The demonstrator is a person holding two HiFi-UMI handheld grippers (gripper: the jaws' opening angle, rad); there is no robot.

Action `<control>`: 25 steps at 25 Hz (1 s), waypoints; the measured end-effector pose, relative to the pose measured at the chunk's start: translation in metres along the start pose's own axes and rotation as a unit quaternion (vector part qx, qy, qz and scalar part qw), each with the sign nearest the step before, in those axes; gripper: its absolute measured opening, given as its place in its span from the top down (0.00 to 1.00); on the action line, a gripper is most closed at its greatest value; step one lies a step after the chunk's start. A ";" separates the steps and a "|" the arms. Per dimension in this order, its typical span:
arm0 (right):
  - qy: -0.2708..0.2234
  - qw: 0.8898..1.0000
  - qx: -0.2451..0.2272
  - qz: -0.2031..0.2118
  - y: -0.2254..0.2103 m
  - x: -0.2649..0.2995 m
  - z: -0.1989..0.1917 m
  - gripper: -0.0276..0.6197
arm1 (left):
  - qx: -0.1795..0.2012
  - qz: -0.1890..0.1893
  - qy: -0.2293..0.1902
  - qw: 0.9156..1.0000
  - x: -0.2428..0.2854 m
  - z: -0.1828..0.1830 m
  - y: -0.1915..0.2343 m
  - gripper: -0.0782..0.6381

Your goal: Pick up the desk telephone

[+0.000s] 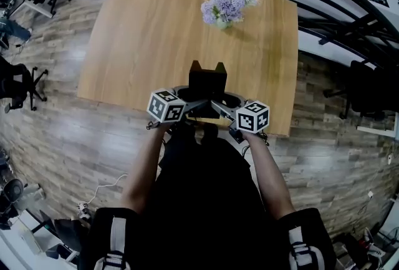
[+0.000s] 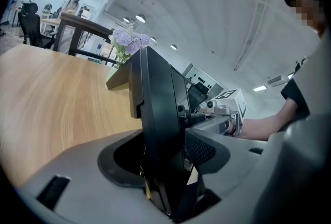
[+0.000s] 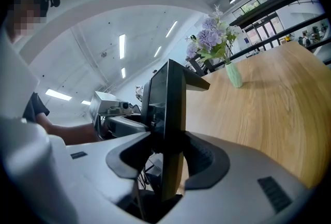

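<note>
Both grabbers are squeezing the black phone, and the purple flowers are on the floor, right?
No: the purple flowers stand on the wooden table, as the head view shows. Left gripper and right gripper do squeeze the black desk telephone.

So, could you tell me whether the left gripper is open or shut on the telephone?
Shut on it: in the left gripper view, both jaws of the left gripper press against the sides of the telephone, with no gap.

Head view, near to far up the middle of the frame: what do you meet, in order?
Left tongs and right tongs side by side → telephone clamped between them → bare table → vase of flowers.
</note>
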State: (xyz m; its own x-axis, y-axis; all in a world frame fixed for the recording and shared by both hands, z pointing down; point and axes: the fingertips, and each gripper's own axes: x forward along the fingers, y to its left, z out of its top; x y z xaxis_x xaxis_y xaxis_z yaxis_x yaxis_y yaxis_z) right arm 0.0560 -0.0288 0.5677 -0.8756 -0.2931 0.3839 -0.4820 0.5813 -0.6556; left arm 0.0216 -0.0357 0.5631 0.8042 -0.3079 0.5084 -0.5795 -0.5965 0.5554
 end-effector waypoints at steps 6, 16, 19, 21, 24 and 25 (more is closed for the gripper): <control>0.008 1.000 -0.008 0.011 0.006 -0.013 -0.013 0.64 | -0.005 0.008 -0.007 1.000 0.001 -0.012 -0.017 0.53; 0.015 0.999 -0.020 0.028 0.021 -0.020 -0.027 0.64 | -0.018 0.025 -0.021 0.999 -0.009 -0.028 -0.031 0.53; 0.015 0.999 -0.019 0.031 0.023 -0.021 -0.031 0.64 | -0.018 0.027 -0.021 0.999 -0.009 -0.031 -0.034 0.53; 0.016 0.999 -0.020 0.032 0.024 -0.022 -0.032 0.64 | -0.018 0.029 -0.020 0.999 -0.010 -0.032 -0.035 0.53; 0.017 0.999 -0.018 0.035 0.025 -0.022 -0.035 0.64 | -0.020 0.031 -0.021 0.999 -0.011 -0.036 -0.036 0.53; 0.016 0.999 -0.018 0.036 0.026 -0.022 -0.036 0.64 | -0.021 0.032 -0.021 0.999 -0.011 -0.037 -0.037 0.53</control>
State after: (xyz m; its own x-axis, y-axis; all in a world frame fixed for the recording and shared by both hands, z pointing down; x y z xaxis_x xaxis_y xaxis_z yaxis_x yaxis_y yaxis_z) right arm 0.0637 0.0200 0.5658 -0.9060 -0.2251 0.3585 -0.4164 0.6264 -0.6590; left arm 0.0291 0.0167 0.5614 0.7702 -0.3750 0.5160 -0.6336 -0.5432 0.5509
